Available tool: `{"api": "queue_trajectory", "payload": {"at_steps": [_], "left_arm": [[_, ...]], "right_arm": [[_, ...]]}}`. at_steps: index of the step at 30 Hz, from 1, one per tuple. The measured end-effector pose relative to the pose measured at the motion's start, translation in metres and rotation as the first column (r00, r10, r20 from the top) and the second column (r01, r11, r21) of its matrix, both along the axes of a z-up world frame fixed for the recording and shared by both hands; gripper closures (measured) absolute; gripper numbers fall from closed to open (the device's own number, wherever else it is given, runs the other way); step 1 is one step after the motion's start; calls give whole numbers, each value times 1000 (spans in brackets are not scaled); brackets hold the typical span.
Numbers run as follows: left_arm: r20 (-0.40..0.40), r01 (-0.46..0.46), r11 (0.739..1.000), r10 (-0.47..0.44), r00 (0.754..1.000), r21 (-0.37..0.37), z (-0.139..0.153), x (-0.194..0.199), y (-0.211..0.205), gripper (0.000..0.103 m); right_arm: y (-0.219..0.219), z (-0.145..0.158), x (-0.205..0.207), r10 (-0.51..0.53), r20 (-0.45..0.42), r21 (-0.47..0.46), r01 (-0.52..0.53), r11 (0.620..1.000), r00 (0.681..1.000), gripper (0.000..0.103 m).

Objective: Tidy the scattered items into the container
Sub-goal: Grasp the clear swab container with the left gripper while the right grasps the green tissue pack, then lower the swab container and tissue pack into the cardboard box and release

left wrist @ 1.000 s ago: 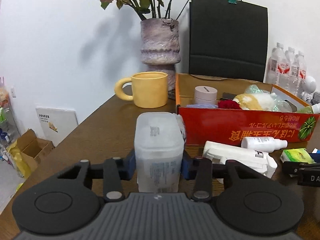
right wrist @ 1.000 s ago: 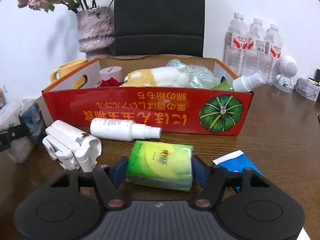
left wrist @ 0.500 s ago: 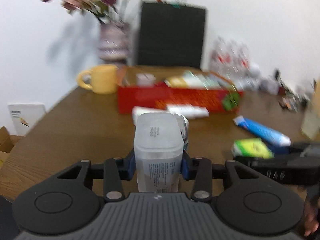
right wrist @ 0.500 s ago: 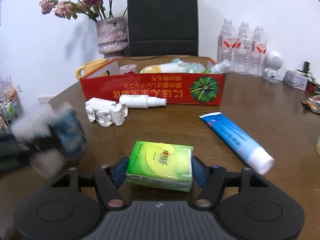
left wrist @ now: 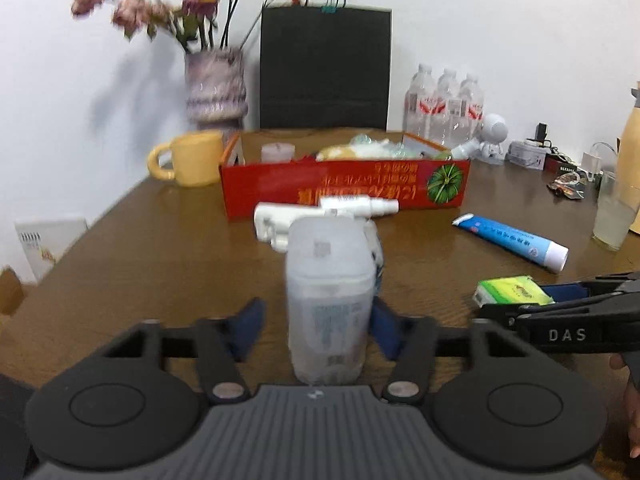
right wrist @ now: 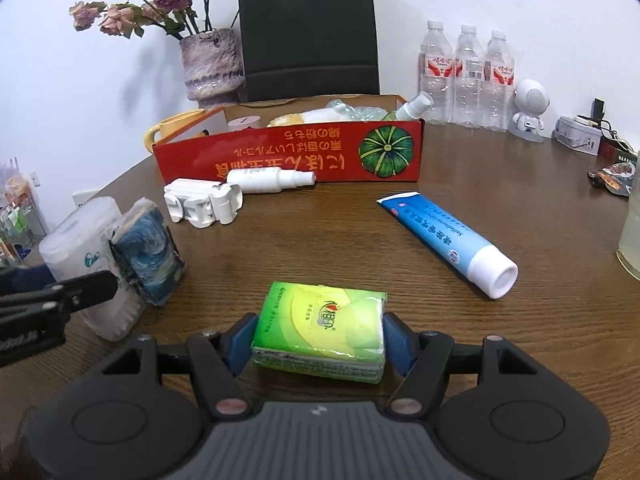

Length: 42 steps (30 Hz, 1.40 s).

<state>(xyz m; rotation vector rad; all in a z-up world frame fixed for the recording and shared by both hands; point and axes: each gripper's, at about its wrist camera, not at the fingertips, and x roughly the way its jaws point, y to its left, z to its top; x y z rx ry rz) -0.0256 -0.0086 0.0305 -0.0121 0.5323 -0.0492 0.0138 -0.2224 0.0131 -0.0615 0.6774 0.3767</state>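
Note:
My left gripper (left wrist: 318,322) is open; its blue pads stand apart from a translucent white tub (left wrist: 326,300) that stands on the wooden table between them. The tub (right wrist: 86,258) shows at the left of the right wrist view with a blue-patterned pack (right wrist: 148,250) beside it. My right gripper (right wrist: 318,342) is shut on a green tissue pack (right wrist: 320,330), also seen in the left wrist view (left wrist: 512,291). The red cardboard box (right wrist: 288,158) sits far back, holding several items.
In front of the box lie a white spray bottle (right wrist: 268,178), a white plastic device (right wrist: 202,202) and a blue tube (right wrist: 446,236). A yellow mug (left wrist: 188,158), vase (left wrist: 216,84), black bag (left wrist: 324,72), water bottles (right wrist: 466,76) and a glass (left wrist: 614,216) stand around.
Both grippers have pulled back from the box toward the table's near side. My left gripper has opened, letting go of the tub. The right still holds the tissue pack.

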Motion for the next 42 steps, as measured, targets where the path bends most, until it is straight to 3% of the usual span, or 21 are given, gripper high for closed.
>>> {"api": "queue_trajectory", "payload": {"at_steps": [6, 10, 17, 21, 24, 28, 32, 35, 39, 42], "left_arm": [[4, -14, 1000, 14, 1000, -21, 4, -7, 6, 62], [69, -1, 999, 4, 998, -44, 33, -19, 10, 62], [219, 54, 998, -46, 975, -32, 112, 11, 14, 62], [247, 109, 994, -109, 963, 10, 155, 40, 17, 62], [198, 144, 989, -144, 970, 10, 179, 78, 22, 62], [73, 175, 984, -173, 982, -28, 193, 151, 30, 62], [-94, 188, 980, -194, 977, -64, 185, 225, 28, 62], [-233, 187, 980, -199, 952, -70, 166, 273, 25, 62], [-398, 171, 978, -204, 894, -117, 134, 319, 30, 62], [-466, 139, 981, -187, 865, -134, 113, 335, 37, 61]], "right_arm": [[0, 7, -1, -6, 20, 15, 6, 1000, 1000, 37], [0, 12, -1, -11, 33, 26, 10, 1000, 999, 38], [10, 76, 17, 40, 177, 18, -44, 999, 983, 38], [16, 127, 45, 82, 252, 2, -85, 996, 964, 38], [26, 160, 80, 97, 267, -44, -89, 995, 959, 37], [38, 186, 157, 105, 144, -46, -99, 994, 984, 37], [45, 191, 224, 82, -1, -14, -82, 997, 997, 37], [53, 182, 260, 73, -114, -2, -74, 997, 991, 37], [64, 160, 283, 67, -220, -20, -73, 997, 973, 37], [71, 143, 301, 62, -297, -33, -75, 997, 953, 37]]}}
